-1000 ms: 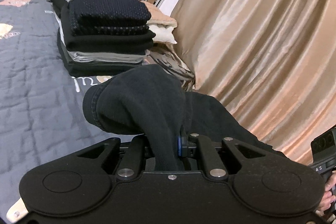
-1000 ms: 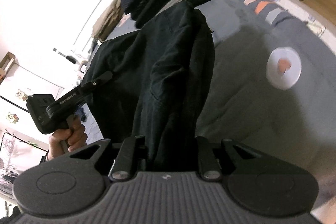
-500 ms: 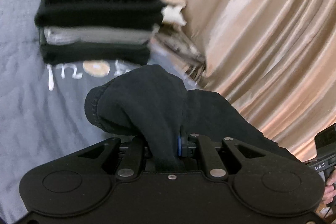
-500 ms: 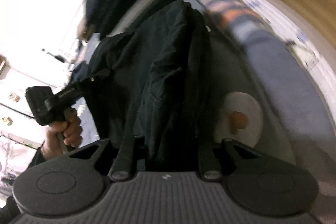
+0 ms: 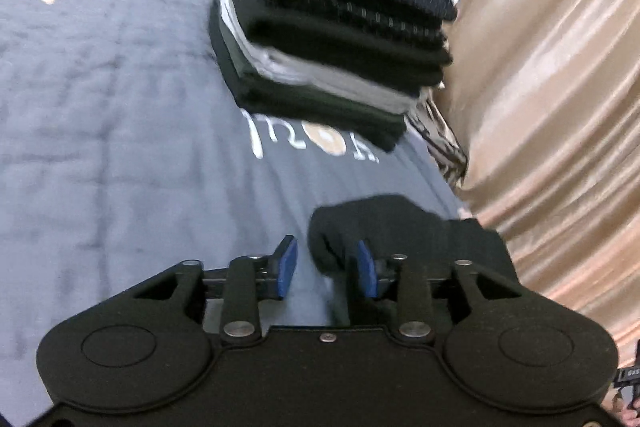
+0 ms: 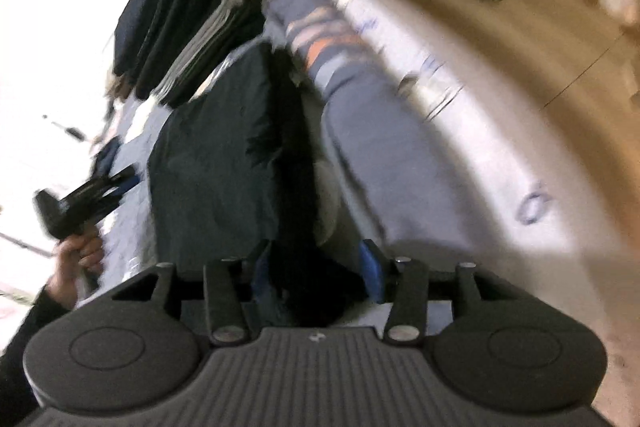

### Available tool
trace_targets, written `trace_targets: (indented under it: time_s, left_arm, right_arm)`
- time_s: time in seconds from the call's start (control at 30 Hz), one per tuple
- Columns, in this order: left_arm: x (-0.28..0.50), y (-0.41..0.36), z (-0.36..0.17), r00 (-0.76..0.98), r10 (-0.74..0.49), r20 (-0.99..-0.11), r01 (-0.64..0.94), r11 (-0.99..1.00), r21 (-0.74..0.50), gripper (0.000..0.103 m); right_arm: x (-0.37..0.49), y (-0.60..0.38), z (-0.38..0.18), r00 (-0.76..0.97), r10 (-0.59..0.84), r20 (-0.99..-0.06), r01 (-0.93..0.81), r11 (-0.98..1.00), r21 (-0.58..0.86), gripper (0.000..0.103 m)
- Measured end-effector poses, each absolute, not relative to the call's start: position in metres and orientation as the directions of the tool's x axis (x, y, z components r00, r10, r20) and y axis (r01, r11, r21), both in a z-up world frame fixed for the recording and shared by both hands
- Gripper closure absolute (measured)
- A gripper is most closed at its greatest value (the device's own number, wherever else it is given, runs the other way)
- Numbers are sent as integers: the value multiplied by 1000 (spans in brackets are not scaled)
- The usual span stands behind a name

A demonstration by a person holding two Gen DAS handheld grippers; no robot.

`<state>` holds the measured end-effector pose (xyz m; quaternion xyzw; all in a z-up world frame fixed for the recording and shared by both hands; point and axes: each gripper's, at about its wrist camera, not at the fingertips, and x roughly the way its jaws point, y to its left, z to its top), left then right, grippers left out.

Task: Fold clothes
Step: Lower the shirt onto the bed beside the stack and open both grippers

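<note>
Now both wrist views look across a bed (image 5: 100, 131) covered by a grey-blue quilt with pale lettering. The left gripper (image 5: 327, 269) has its jaws standing wide apart, the blue pads bare, gripping nothing. A black garment (image 5: 384, 227) lies bunched on the quilt near the bed's right edge, its rounded end just in front of the right-hand pad and touching it or nearly so. Beyond it, farther up the same edge, sits a stack of folded clothes (image 5: 332, 39), dark pieces above and below lighter grey ones. A tan curtain (image 5: 560, 87) hangs beside that edge.

From the right wrist view, which is blurred, the right gripper (image 6: 316, 267) also has its jaws spread wide. The black garment (image 6: 224, 155) stretches away from between them over the quilt; a dark fold lies in the gap, not pinched. A hand (image 6: 80, 255) at the left holds the other gripper's handle.
</note>
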<state>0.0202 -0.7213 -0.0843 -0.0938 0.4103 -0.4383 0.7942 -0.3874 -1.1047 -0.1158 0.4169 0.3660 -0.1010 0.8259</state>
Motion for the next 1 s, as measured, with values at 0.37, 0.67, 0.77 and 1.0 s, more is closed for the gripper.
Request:
trace_targets:
  time_s: [0.37, 0.67, 0.77, 1.0]
  left_arm:
    - [-83, -729, -71, 10, -892, -452, 684, 336, -647, 33]
    - [-156, -750, -127, -230, -847, -479, 625, 248, -740, 33]
    - [-162, -744, -144, -255, -829, -498, 605, 265, -751, 33]
    - [-178, -726, -156, -272, -814, -513, 621, 259, -740, 33]
  right_arm:
    - [-374, -1041, -107, 785, 237, -572, 340, 607, 718, 51]
    - [-393, -1053, -133, 731, 142, -668, 496, 562, 662, 52]
    - [-392, -1050, -129, 715, 121, -688, 514, 575, 636, 52]
    - [-390, -1041, -108, 692, 81, -717, 524, 627, 577, 51]
